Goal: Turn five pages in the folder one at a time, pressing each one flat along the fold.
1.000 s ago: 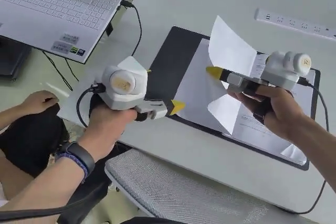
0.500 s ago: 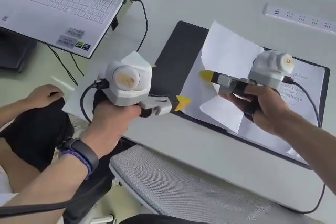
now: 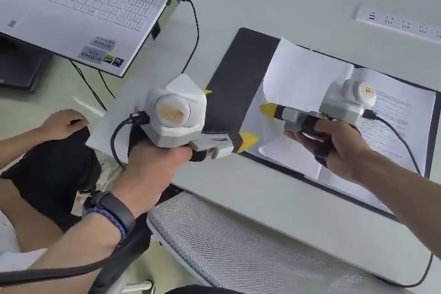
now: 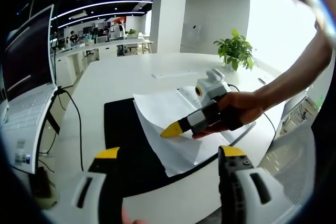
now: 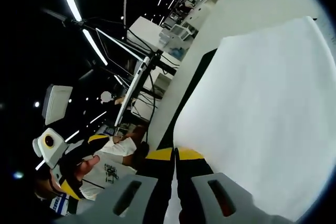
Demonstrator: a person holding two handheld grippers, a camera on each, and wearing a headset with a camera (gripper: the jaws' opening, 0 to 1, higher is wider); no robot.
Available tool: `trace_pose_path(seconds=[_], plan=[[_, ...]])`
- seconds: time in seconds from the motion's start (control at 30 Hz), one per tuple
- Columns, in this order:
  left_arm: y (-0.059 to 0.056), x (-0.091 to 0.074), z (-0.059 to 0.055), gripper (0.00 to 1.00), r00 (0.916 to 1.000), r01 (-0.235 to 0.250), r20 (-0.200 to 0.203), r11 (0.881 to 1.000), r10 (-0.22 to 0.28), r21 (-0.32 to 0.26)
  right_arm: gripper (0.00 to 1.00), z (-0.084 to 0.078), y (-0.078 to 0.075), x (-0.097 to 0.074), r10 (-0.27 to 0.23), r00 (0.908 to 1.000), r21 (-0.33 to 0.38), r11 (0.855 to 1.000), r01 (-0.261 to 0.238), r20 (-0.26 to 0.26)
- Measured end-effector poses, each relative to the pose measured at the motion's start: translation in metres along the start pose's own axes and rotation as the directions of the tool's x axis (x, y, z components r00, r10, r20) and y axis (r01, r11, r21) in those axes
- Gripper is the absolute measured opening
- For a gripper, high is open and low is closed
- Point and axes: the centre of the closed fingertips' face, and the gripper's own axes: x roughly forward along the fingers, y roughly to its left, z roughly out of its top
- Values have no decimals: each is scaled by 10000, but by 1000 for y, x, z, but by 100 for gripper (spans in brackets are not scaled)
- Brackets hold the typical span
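Observation:
A black folder (image 3: 231,80) lies open on the white table, with printed pages (image 3: 403,111) on its right half. One white page (image 3: 303,74) is lifted and bent over toward the left. My right gripper (image 3: 267,109) is shut on that page's edge; in the right gripper view the yellow-tipped jaws (image 5: 175,154) are pressed together on the sheet (image 5: 262,103). My left gripper (image 3: 226,116) hovers open over the folder's near left corner with nothing between its jaws (image 4: 169,153). In the left gripper view the right gripper (image 4: 170,129) holds the page (image 4: 157,109) just ahead.
An open laptop (image 3: 83,5) sits at the far left with a black cable (image 3: 193,29) running beside the folder. A white power strip (image 3: 400,25) lies at the back right. A grey mesh chair (image 3: 227,246) stands below the table edge. A person's hand (image 3: 62,125) rests at the left.
My right gripper has carried the page leftward and lower, so the sheet leans further over the folder's left half. The left gripper has stayed about where it was.

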Motion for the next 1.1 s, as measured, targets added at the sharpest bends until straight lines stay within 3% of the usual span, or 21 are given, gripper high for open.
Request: trace_pose_path(seconds=[0.33,0.6,1.0,1.1], plan=[[-3,0,0,74,10000,32,26,9999,-32,-118,0,-7,-33,5,-343,9993,491,9982,349,-142],[-2,1,-1,74,10000,48,-14,9999,-48,-125,0,-6,-51,12,-453,9990,727,9963,455,-35],[-2,2,-2,73,9999,58,-97,10000,-58,-32,0,-7,-52,13,-286,9996,868,9958,289,-41],[-5,5,-2,73,9998,148,-138,9999,-149,-7,6,-8,-47,13,-198,9997,661,9976,208,-151]])
